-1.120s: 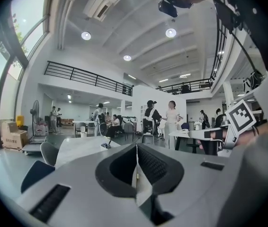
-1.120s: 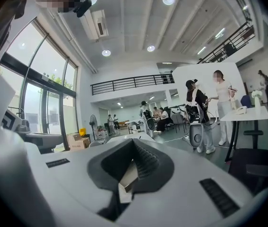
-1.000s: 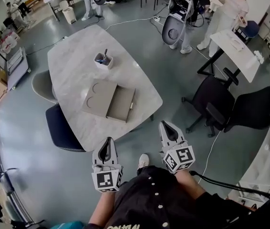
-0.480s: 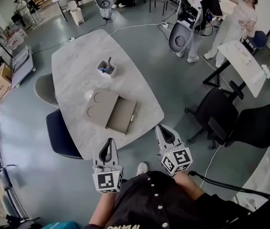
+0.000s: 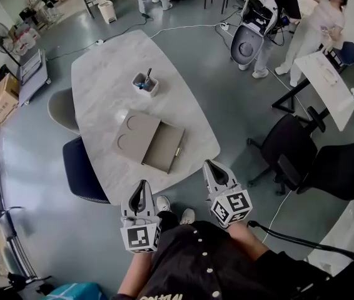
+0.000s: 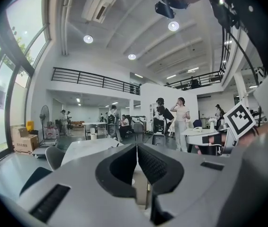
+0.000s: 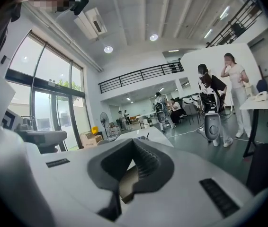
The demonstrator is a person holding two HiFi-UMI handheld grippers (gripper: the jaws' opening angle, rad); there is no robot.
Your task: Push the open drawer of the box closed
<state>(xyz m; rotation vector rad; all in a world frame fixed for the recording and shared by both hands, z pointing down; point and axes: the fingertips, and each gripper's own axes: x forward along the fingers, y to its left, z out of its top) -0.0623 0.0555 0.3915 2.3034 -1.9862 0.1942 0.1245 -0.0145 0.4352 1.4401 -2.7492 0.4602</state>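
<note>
A flat grey-tan box lies on the white marble table. Its drawer stands pulled out toward the table's near right edge, with a small brass handle on its front. Both grippers hover off the table's near edge, short of the drawer. The left gripper is shut and empty, below and left of the drawer. Just off the table's corner, the right gripper is also shut and holds nothing. In the left gripper view the jaws meet; in the right gripper view they meet too.
A white cup with pens stands beyond the box. A dark blue chair and a grey chair sit at the table's left side. Black office chairs, a white desk and standing people are at the right.
The table and box have drawn slightly nearer as the person stepped forward; shoes now show by the table's edge. Both grippers stay shut in about the same pose.
</note>
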